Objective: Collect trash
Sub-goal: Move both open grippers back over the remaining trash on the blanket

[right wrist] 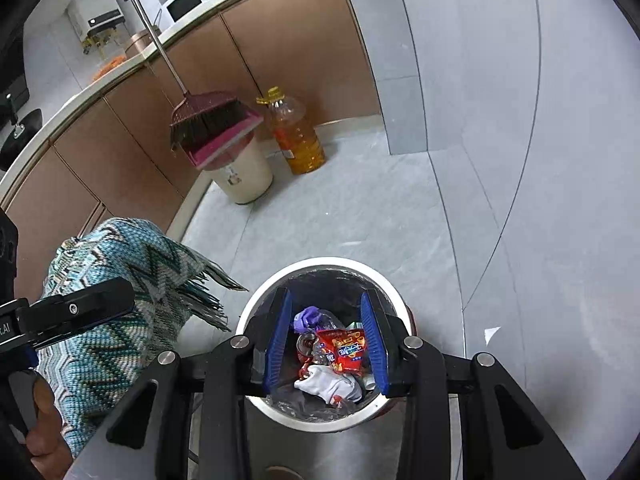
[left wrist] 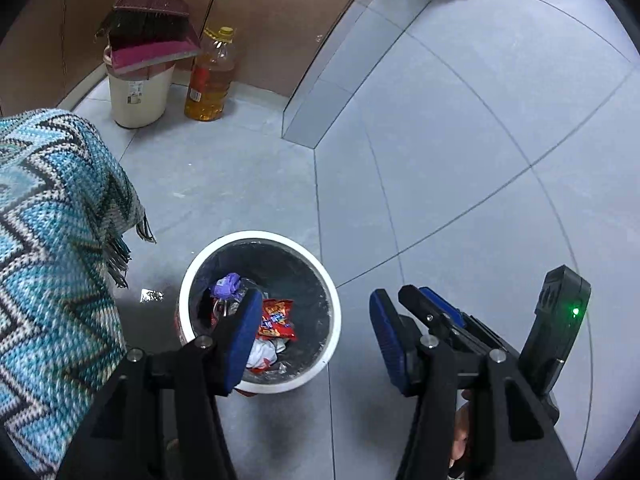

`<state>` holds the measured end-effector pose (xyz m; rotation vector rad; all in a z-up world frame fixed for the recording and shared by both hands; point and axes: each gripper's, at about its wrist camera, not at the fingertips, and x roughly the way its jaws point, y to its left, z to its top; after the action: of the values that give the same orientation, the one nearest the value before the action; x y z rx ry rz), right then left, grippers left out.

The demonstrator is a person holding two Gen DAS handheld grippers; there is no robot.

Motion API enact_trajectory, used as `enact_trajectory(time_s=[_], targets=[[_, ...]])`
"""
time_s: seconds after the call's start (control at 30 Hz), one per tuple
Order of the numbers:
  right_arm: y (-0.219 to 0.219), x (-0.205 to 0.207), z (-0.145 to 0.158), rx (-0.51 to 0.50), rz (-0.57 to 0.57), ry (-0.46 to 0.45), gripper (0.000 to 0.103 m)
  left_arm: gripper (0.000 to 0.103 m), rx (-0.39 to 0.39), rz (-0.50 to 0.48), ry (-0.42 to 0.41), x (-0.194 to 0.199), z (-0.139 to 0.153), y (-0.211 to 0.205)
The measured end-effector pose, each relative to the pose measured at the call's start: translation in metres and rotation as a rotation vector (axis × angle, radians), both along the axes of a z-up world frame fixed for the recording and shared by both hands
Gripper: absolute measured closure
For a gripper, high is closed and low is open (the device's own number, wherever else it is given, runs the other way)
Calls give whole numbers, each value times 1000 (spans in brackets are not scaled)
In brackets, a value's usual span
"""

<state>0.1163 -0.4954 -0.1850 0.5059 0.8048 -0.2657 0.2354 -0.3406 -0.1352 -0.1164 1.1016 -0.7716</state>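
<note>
A round white trash bin (left wrist: 332, 308) with a dark liner stands on the grey floor; it also shows in the right wrist view (right wrist: 256, 308). Inside lie a red snack wrapper (left wrist: 276, 318) (right wrist: 344, 348), a purple scrap (left wrist: 226, 284) (right wrist: 306, 316), white crumpled paper (left wrist: 262, 354) (right wrist: 324, 384) and a clear plastic bottle. My left gripper (left wrist: 316, 336) is open and empty above the bin's right side. My right gripper (right wrist: 326, 340) is open and empty directly over the bin. The right gripper's body (left wrist: 556, 320) shows in the left wrist view. A small silvery scrap (left wrist: 151, 295) lies on the floor left of the bin.
A blue zigzag knitted cloth (left wrist: 52, 248) (right wrist: 120, 304) hangs left of the bin. At the brown cabinets stand a cream bin (left wrist: 138, 96) with broom and pink dustpan (left wrist: 152, 40), and an oil bottle (left wrist: 210, 76). A white scrap (right wrist: 491, 334) lies on the floor at right.
</note>
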Motion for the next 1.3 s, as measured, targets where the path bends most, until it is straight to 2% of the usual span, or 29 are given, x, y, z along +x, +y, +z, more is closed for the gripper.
enact_trajectory(time_s=[0.1, 0.23, 0.47, 0.57, 0.83, 1.3], targets=[[5, -9, 15, -12, 2, -17, 66, 49, -4, -8, -26, -13, 13, 8], [15, -21, 38, -41, 8, -48, 66, 49, 1, 6, -108, -31, 37, 29], [46, -42, 87, -77, 54, -134, 66, 49, 19, 67, -238, -65, 77, 86], [69, -50, 105, -97, 94, -166, 66, 49, 39, 97, -296, -82, 92, 119], [134, -69, 151, -114, 213, -251, 63, 49, 52, 202, -383, -123, 123, 209], [250, -108, 216, -141, 409, -375, 63, 49, 71, 404, -486, -209, 164, 357]])
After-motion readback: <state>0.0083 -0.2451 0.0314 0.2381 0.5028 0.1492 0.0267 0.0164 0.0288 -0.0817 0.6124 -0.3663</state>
